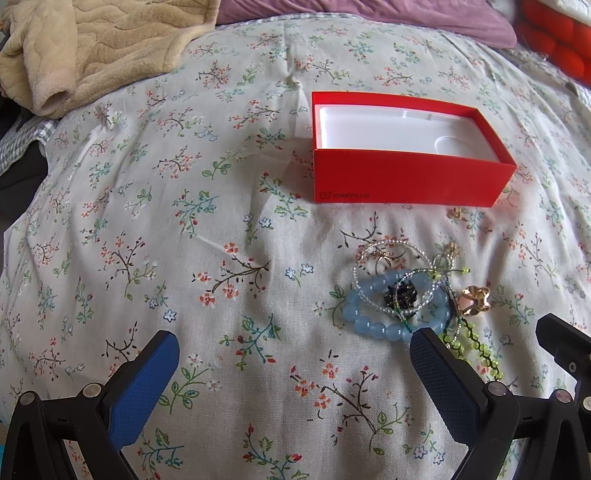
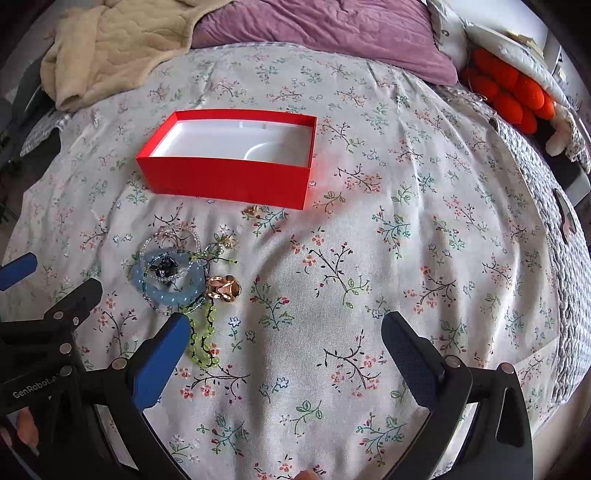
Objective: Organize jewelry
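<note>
An open red box (image 1: 406, 177) with a white empty inside stands on the floral bedsheet; it also shows in the right wrist view (image 2: 229, 181). In front of it lies a tangle of jewelry: a blue bead bracelet (image 1: 373, 325) (image 2: 173, 295), a clear bead strand (image 1: 373, 251), a black piece (image 1: 402, 293), a green bead bracelet (image 1: 476, 347) (image 2: 205, 339) and a gold ring (image 1: 474, 301) (image 2: 224, 288). Two small gold pieces (image 1: 456, 213) (image 2: 253, 211) lie nearer the box. My left gripper (image 1: 291, 350) is open, its right finger beside the pile. My right gripper (image 2: 284, 332) is open and empty, right of the pile.
A beige blanket (image 1: 92, 48) lies at the back left, a purple pillow (image 2: 332, 33) at the back, an orange cushion (image 2: 513, 92) at the back right. The bed's quilted edge (image 2: 561, 295) runs along the right.
</note>
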{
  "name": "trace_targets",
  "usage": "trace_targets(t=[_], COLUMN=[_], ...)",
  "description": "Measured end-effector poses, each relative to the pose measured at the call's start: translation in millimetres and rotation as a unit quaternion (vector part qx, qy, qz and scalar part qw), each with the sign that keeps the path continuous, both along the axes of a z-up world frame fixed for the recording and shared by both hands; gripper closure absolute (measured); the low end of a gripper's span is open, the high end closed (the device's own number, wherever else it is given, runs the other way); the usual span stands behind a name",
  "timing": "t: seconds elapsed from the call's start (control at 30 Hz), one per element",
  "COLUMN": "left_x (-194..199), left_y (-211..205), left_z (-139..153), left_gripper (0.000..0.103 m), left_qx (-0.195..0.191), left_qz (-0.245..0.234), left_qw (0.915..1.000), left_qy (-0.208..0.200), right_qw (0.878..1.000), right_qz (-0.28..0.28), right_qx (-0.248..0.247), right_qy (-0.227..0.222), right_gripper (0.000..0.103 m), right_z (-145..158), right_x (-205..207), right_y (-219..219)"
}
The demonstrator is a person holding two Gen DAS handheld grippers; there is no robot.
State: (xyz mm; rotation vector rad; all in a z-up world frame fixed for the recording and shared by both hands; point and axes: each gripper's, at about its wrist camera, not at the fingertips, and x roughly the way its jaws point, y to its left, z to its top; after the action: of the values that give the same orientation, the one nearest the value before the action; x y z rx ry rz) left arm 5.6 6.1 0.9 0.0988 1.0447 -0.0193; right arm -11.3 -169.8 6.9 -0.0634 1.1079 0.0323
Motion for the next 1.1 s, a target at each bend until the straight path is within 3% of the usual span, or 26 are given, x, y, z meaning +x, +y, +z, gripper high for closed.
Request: trace_targets(t=[0.6, 1.1], left_x=[-0.2, 5.1], left_y=[-1.4, 1.0], left_z=[4.5, 5.3], left_gripper=[0.0, 0.0], left_qx=[0.0, -0.027], left_qz=[-0.004, -0.011], left_qw=[1.0, 0.9995], left_qy=[-0.006, 0.011], right_qw=[1.0, 1.0], right_qz=[-0.001, 0.004], right_qx=[0.002, 0.022], right_qy=[-0.015, 0.018], right_gripper=[0.0, 0.0], right_z=[6.2, 9.1], right_x=[1.3, 9.6], right_y=[-0.4, -3.0])
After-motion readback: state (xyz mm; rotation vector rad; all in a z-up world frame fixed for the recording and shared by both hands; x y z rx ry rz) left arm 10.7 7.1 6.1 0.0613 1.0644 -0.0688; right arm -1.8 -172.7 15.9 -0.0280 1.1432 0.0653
